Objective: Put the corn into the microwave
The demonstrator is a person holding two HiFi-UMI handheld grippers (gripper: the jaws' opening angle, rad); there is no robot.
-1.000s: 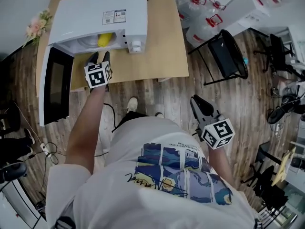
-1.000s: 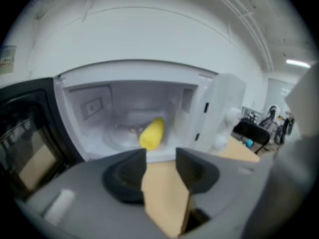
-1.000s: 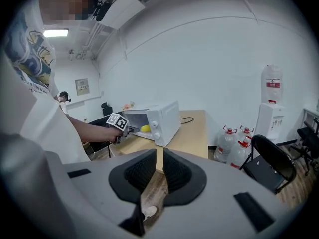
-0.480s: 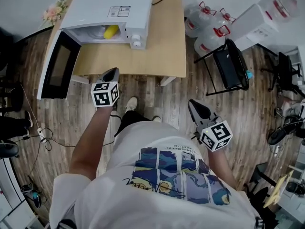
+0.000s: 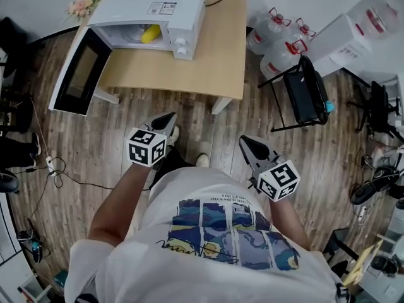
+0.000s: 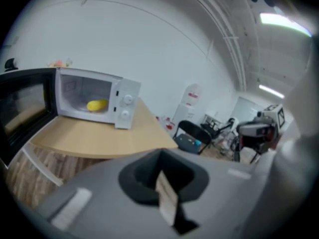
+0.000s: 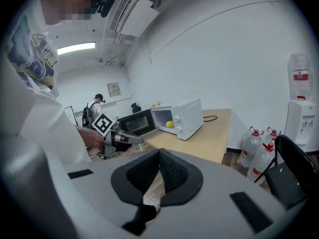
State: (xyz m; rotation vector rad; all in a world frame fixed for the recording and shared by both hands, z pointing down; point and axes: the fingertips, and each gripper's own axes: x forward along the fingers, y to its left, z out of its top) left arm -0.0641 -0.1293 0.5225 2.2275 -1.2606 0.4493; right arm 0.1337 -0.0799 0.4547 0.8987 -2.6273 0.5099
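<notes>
The yellow corn (image 5: 150, 33) lies inside the white microwave (image 5: 161, 5), whose black door (image 5: 79, 74) hangs wide open to the left. The left gripper view shows the corn (image 6: 97, 104) in the lit cavity, and in the right gripper view the corn (image 7: 170, 124) is small. My left gripper (image 5: 170, 116) is shut and empty, held over the floor well short of the table (image 5: 189, 71). Its closed jaws (image 6: 161, 156) point at the table edge. My right gripper (image 5: 243, 141) is shut too, with nothing in it, near my body; from it the left gripper (image 7: 134, 140) shows ahead.
Several large water bottles (image 5: 278, 36) and a black folding chair (image 5: 306, 87) stand right of the table. Pink flowers (image 5: 82, 5) sit at the table's far left corner. A cable (image 5: 63, 178) trails on the wood floor at the left. A water dispenser (image 7: 299, 118) stands at the right.
My left gripper has drawn back from the microwave mouth to beside my body and its jaws have shut. The right gripper has closed and shifted slightly. The corn stays inside.
</notes>
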